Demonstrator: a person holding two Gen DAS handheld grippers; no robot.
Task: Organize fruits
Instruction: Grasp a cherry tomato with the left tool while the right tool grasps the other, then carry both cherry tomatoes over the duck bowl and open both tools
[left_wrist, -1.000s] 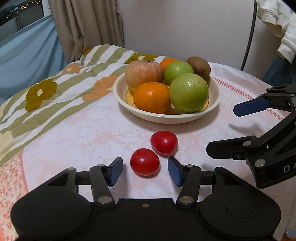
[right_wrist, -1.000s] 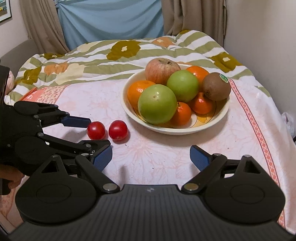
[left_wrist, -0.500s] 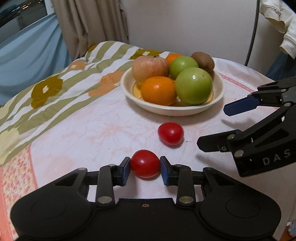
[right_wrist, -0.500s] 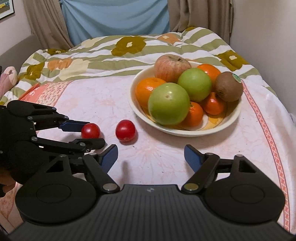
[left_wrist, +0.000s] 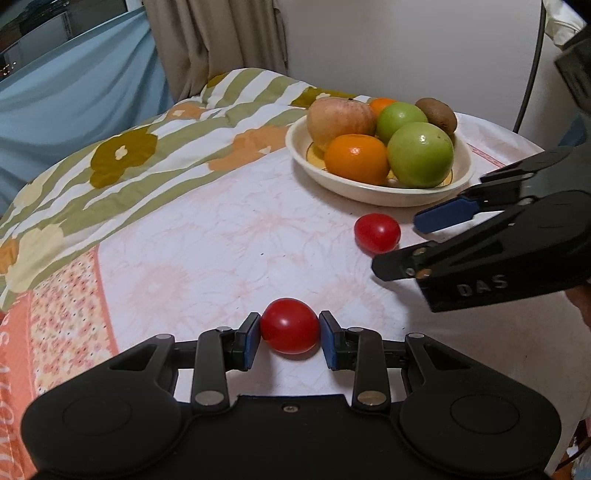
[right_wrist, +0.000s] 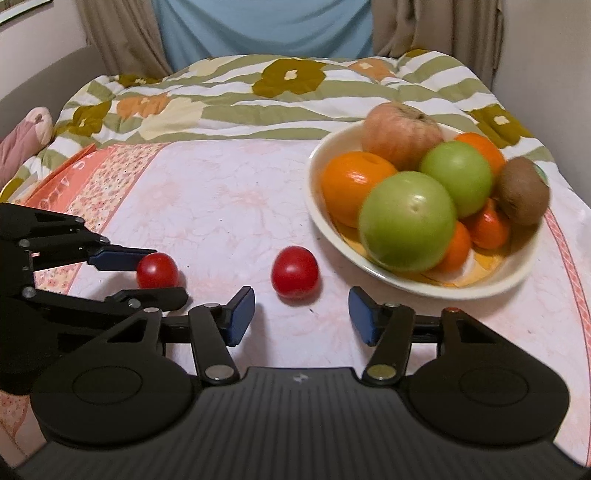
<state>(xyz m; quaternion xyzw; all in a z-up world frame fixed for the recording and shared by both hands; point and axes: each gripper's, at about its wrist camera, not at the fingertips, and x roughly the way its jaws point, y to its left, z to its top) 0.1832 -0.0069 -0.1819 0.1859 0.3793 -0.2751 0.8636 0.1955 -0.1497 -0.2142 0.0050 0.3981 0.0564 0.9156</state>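
Note:
My left gripper is shut on a red tomato, low over the tablecloth; it also shows in the right wrist view. A second red tomato lies on the cloth just ahead of my right gripper, which is open and empty. The right gripper shows in the left wrist view, close beside that tomato. A cream bowl holds green apples, oranges, a reddish apple and a kiwi.
The round table has a pink floral cloth with a striped green flowered quilt bunched over its far side. Curtains and a wall stand behind. A pink cushion lies at far left.
My left gripper closed on the near tomato and drew it back, away from the other tomato. My right gripper moved forward and left toward the second tomato.

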